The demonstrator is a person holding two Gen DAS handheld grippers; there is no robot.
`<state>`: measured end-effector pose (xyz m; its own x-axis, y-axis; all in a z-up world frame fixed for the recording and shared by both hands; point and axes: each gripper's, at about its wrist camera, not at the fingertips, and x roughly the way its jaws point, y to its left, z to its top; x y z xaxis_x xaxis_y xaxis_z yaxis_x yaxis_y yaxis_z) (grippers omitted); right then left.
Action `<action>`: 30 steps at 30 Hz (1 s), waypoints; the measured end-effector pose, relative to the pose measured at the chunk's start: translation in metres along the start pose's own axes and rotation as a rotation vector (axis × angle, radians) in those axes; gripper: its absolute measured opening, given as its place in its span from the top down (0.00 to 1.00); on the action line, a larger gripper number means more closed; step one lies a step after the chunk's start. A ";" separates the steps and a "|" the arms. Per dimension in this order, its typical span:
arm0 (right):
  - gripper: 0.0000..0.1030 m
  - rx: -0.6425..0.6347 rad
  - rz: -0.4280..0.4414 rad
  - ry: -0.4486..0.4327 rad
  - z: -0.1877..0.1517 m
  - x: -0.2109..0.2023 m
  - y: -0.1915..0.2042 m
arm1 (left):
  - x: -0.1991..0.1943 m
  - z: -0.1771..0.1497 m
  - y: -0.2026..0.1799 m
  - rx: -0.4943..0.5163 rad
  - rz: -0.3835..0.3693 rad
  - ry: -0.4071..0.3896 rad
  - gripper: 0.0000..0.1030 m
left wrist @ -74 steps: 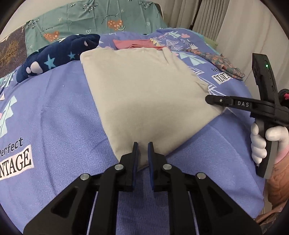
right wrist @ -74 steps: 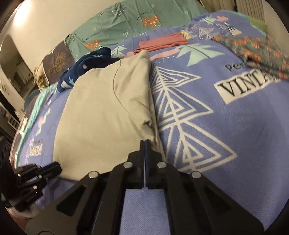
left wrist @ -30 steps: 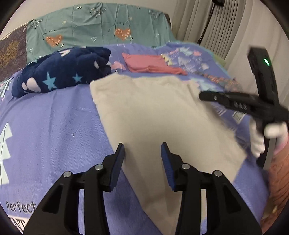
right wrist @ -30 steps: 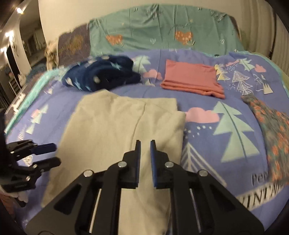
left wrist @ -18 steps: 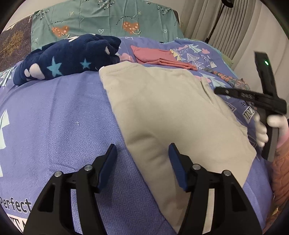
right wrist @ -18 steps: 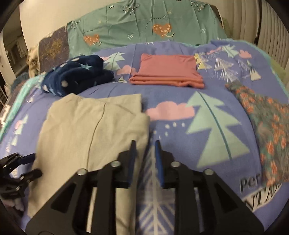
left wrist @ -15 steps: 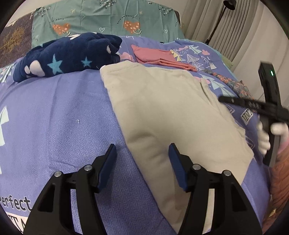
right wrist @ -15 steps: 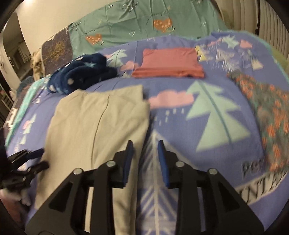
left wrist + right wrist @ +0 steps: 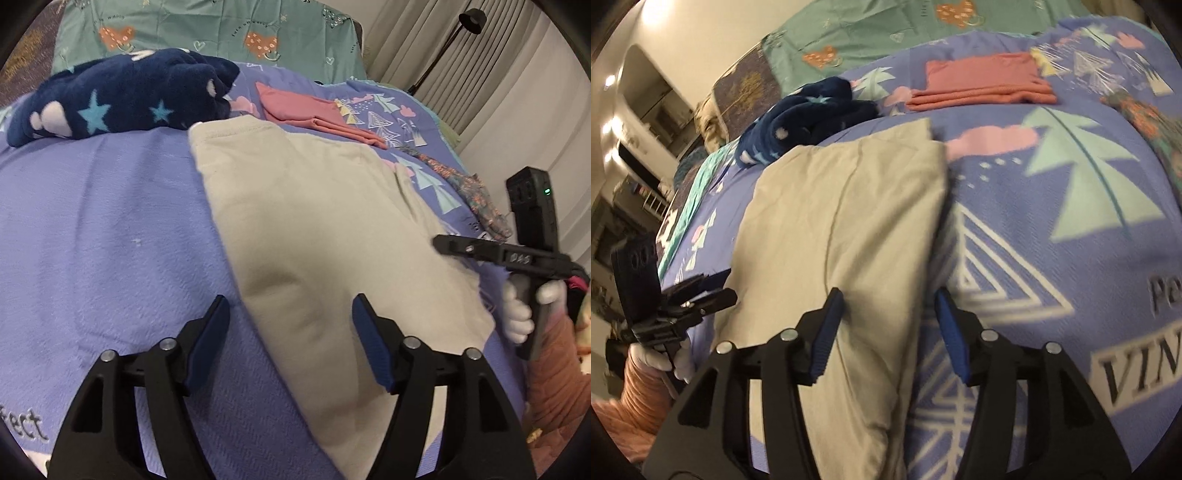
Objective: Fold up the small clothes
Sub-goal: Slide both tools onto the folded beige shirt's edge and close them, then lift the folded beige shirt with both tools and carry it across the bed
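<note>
A: Holding both grippers over the bed (image 9: 92, 229). What do you read on the left gripper (image 9: 290, 334)?

B: Jaws opening, blue pads (image 9: 207, 343) apart. The beige garment (image 9: 317, 229) has its near left edge in the gap below them, but neither pad presses on it. Released, I'd say.

A: Same on my side. Right gripper (image 9: 888, 326) is opening too; the garment's right edge (image 9: 886, 258) runs up between the jaws, pads clear of the cloth. Nothing grasped.

B: Where does the garment lie?

A: Flat on the purple blanket (image 9: 1052, 206), folded, a seam running lengthwise down it. Far end just short of the navy star fleece (image 9: 118, 99); whether they touch, I cannot tell.

B: Other clothes?

A: Pink folded piece (image 9: 982, 83) beyond it, well apart. Floral cloth (image 9: 476, 199) off at the right edge of the bed.

B: From the left camera I see the right gripper (image 9: 443, 245) sideways past the garment's right edge, a white-gloved hand (image 9: 521, 310) round its handle.

A: And from the right camera the left gripper (image 9: 720, 286) sits by the garment's left side, gloved hand (image 9: 657, 356) under it, pink sleeve (image 9: 642, 398) below.
</note>
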<state>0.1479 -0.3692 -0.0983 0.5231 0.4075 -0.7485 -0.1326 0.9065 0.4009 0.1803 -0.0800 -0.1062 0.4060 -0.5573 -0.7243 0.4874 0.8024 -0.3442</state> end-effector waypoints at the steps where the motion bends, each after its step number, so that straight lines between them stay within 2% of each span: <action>1: 0.46 -0.006 0.009 -0.001 0.003 0.004 0.000 | 0.003 0.003 0.001 -0.002 -0.017 0.006 0.33; 5: 0.46 0.022 0.077 -0.005 0.017 0.018 -0.005 | 0.011 0.014 0.012 -0.046 -0.098 0.016 0.33; 9: 0.46 0.025 0.096 -0.010 0.022 0.023 -0.006 | 0.018 0.024 0.030 -0.165 -0.211 0.002 0.33; 11: 0.47 0.024 0.097 -0.015 0.021 0.022 -0.006 | 0.018 0.023 0.030 -0.161 -0.210 0.000 0.39; 13: 0.48 0.021 0.091 -0.008 0.018 0.017 -0.005 | 0.016 0.019 0.027 -0.143 -0.188 0.011 0.54; 14: 0.49 0.015 0.089 -0.002 0.017 0.015 -0.005 | 0.014 0.016 0.026 -0.140 -0.191 0.020 0.55; 17: 0.53 -0.027 0.037 0.023 0.009 0.005 0.000 | 0.010 0.014 0.023 -0.119 -0.191 0.034 0.56; 21: 0.53 -0.068 0.001 0.045 0.003 0.003 0.004 | 0.019 0.017 0.022 -0.109 -0.192 0.043 0.55; 23: 0.52 -0.054 0.017 0.055 0.006 0.010 0.001 | 0.026 0.023 0.022 -0.110 -0.202 0.045 0.53; 27: 0.43 -0.010 0.106 0.050 0.021 0.027 -0.007 | 0.032 0.029 0.018 -0.082 -0.202 0.051 0.49; 30: 0.43 0.007 0.143 0.040 0.032 0.038 -0.007 | 0.038 0.035 0.016 -0.063 -0.200 0.048 0.49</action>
<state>0.1961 -0.3641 -0.1126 0.4656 0.5364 -0.7039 -0.1977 0.8383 0.5080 0.2304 -0.0964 -0.1185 0.2682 -0.6971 -0.6649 0.5049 0.6895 -0.5192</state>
